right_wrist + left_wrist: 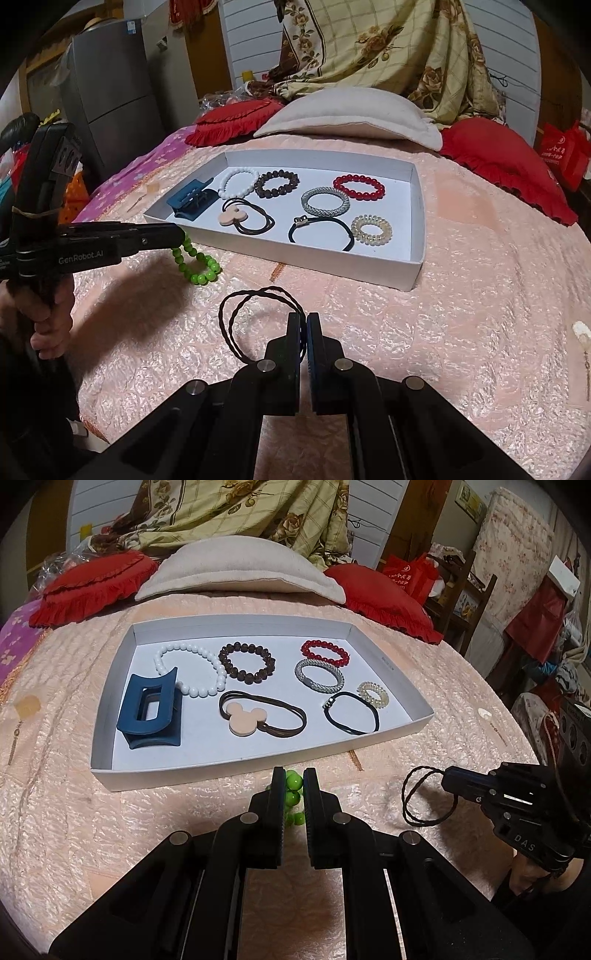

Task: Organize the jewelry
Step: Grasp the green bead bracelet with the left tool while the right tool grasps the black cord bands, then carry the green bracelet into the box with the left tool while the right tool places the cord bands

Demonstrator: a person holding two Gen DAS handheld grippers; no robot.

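Left gripper (293, 777) clamps the green beads (195, 258) at six o'clock off the tray (236, 768) — beads trailing onto the bedspread (147, 830). Right gripper (306, 321) pinches the brown cord (255, 295) — four o'clock, outside the tray.

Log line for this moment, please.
left gripper: shut on green bead bracelet | right gripper: shut on brown twisted cord | tray: eight items
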